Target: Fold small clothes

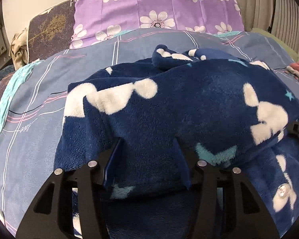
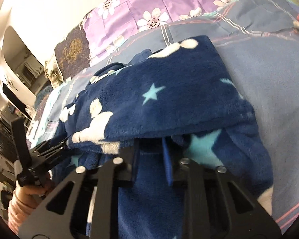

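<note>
Straddling the near hem of the navy fleece garment (image 1: 169, 103) with jaws spread, pads not visibly pressing the cloth: left hand-held gripper (image 1: 147, 155). Pinching, or nearly so, the same hem further along: right hand-held gripper (image 2: 149, 155), jaws narrow, the fold draped over the fingertips, the actual bite hidden. Lying directly ahead of and partly over both tools, on the blue checked bedspread (image 1: 39, 103), long axis running side to side across both views, a top layer already doubled over a lower one. Appearing at the left edge of the right view: the left tool and the hand (image 2: 32, 191) carrying it, just beside the garment's left end. Beyond, a purple flowered pillow (image 1: 149, 6). Probably nearer a firm hold: the right.
</note>
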Tool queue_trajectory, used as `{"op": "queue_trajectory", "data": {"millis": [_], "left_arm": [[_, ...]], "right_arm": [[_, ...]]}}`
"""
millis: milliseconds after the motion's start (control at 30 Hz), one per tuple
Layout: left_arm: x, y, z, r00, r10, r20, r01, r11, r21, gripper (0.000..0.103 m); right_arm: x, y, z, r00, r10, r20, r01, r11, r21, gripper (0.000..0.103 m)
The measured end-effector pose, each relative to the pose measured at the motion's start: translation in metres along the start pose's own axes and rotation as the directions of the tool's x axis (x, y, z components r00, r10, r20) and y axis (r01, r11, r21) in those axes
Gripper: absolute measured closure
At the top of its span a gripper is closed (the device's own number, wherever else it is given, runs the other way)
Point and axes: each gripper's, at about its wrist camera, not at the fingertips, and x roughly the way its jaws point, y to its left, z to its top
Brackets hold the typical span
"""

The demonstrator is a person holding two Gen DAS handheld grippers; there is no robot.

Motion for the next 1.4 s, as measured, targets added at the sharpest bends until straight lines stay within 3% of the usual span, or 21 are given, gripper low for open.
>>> {"op": "queue_trajectory", "data": {"millis": [67, 133, 167, 200, 267, 367, 500, 633, 700, 767, 833, 867, 900, 933, 1000, 1067, 1233, 1267, 1300, 1367, 1400], "left_arm": [[0.001, 0.001, -0.001, 1.000, -0.008, 0.001, 0.008, 1.000, -0.006, 0.050], [0.001, 0.002, -0.001, 1.000, -0.017, 0.004, 0.017, 1.000, -0.012, 0.049], [0.001, 0.002, -0.001, 1.000, -0.021, 0.007, 0.021, 1.000, -0.016, 0.049], [-0.001, 0.003, -0.002, 1.000, -0.025, 0.010, 0.026, 1.000, -0.018, 0.049], [-0.001, 0.002, -0.002, 1.000, -0.028, 0.012, 0.028, 0.999, -0.020, 0.049], [0.001, -0.001, -0.001, 1.000, -0.020, 0.013, 0.020, 1.000, -0.014, 0.049], [0.000, 0.000, -0.002, 1.000, -0.027, 0.016, 0.027, 0.999, -0.020, 0.049], [0.000, -0.001, -0.002, 1.000, -0.021, 0.016, 0.022, 1.000, -0.016, 0.049], [-0.002, 0.000, -0.001, 0.999, -0.031, 0.017, 0.032, 0.999, -0.022, 0.049], [-0.007, 0.007, 0.002, 0.997, -0.073, 0.015, 0.074, 0.996, -0.053, 0.049], [-0.016, 0.019, 0.009, 0.986, -0.168, 0.012, 0.168, 0.976, -0.140, 0.049], [-0.023, 0.029, 0.017, 0.964, -0.261, 0.048, 0.265, 0.940, -0.215, 0.049], [-0.030, 0.037, 0.026, 0.944, -0.316, 0.096, 0.330, 0.907, -0.261, 0.049], [-0.035, 0.042, 0.038, 0.934, -0.328, 0.141, 0.356, 0.892, -0.280, 0.049], [-0.033, 0.042, 0.061, 0.936, -0.303, 0.180, 0.342, 0.901, -0.267, 0.043], [-0.009, 0.034, 0.088, 0.947, -0.282, 0.153, 0.313, 0.919, -0.239, 0.040], [0.072, 0.007, 0.121, 0.945, -0.326, -0.034, 0.301, 0.905, -0.300, 0.038], [0.084, -0.002, 0.123, 0.949, -0.309, -0.063, 0.280, 0.916, -0.286, 0.040], [0.091, -0.008, 0.124, 0.954, -0.288, -0.079, 0.259, 0.930, -0.262, 0.059], [0.092, -0.005, 0.123, 0.966, -0.246, -0.082, 0.218, 0.942, -0.256, 0.082], [0.088, 0.000, 0.120, 0.966, -0.248, -0.075, 0.218, 0.935, -0.280, 0.088]], "right_arm": [[-0.002, 0.006, 0.007, 0.996, -0.076, 0.039, 0.077, 0.996, -0.032, 0.087], [-0.006, -0.007, 0.011, 0.961, -0.268, 0.068, 0.267, 0.963, 0.028, 0.089], [-0.008, -0.018, 0.011, 0.943, -0.329, 0.060, 0.324, 0.943, 0.073, 0.090], [-0.008, -0.040, 0.010, 0.946, -0.324, 0.025, 0.316, 0.936, 0.153, 0.103], [-0.009, -0.062, 0.008, 0.976, -0.218, 0.002, 0.212, 0.951, 0.227, 0.103], [-0.018, -0.049, 0.009, 0.966, -0.259, -0.021, 0.260, 0.957, 0.126, 0.103], [-0.044, -0.023, 0.006, 0.970, -0.240, -0.028, 0.241, 0.969, 0.050, 0.071], [-0.067, 0.013, 0.013, 0.988, -0.138, 0.073, 0.143, 0.987, -0.070, 0.070], [-0.067, 0.029, 0.023, 0.990, -0.065, 0.126, 0.081, 0.988, -0.128, 0.063], [-0.053, 0.033, 0.031, 0.988, -0.050, 0.147, 0.078, 0.979, -0.190, 0.054], [-0.017, 0.021, 0.035, 0.987, -0.139, 0.077, 0.152, 0.967, -0.204, 0.051], [0.003, 0.011, 0.031, 0.983, -0.184, 0.009, 0.182, 0.967, -0.177, 0.051], [0.022, -0.008, 0.021, 0.985, -0.169, -0.048, 0.161, 0.979, -0.128, 0.050], [0.021, -0.014, 0.016, 0.992, -0.125, -0.004, 0.124, 0.986, -0.110, 0.050], [0.015, -0.015, 0.020, 0.995, -0.099, 0.001, 0.099, 0.991, -0.092, 0.049], [0.016, -0.014, 0.018, 0.995, -0.104, 0.005, 0.104, 0.989, -0.103, 0.048], [0.015, -0.010, 0.017, 0.992, -0.122, 0.009, 0.122, 0.985, -0.119, 0.048], [0.014, -0.010, 0.017, 0.993, -0.121, 0.010, 0.121, 0.985, -0.119, 0.048], [0.019, -0.012, 0.016, 0.993, -0.118, 0.009, 0.119, 0.986, -0.117, 0.048], [0.021, -0.013, 0.016, 0.994, -0.111, 0.009, 0.112, 0.987, -0.113, 0.048], [0.021, -0.014, 0.016, 0.994, -0.107, 0.009, 0.107, 0.988, -0.111, 0.047]]}}
